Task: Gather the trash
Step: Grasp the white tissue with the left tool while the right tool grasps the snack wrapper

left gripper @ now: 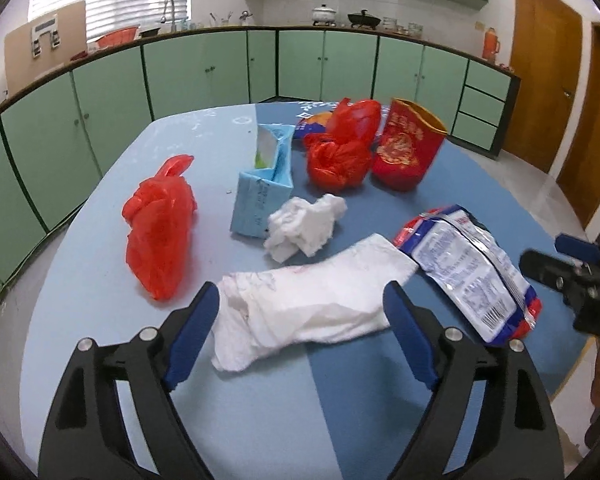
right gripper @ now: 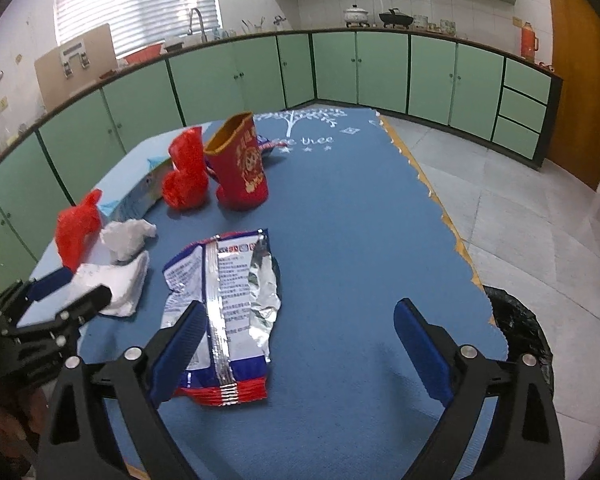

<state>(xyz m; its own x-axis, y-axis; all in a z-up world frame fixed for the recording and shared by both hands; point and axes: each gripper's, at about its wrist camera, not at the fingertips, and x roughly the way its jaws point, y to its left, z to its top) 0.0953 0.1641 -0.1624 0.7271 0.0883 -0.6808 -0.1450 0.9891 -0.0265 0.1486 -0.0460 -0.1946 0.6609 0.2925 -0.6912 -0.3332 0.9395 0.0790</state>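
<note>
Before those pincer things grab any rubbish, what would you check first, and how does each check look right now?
1. Left gripper open: ok, its fingers stand wide apart.
2. Flat white tissue lies between those fingers: ok.
3. Right gripper open and holding nothing: ok.
4. Snack wrapper centred for the right gripper: not ok, it lies by the left-hand finger.
5. Bin with black liner within reach beside the table: ok, at the right edge.
6. Room left in the bin: cannot tell, its inside is hidden.
</note>
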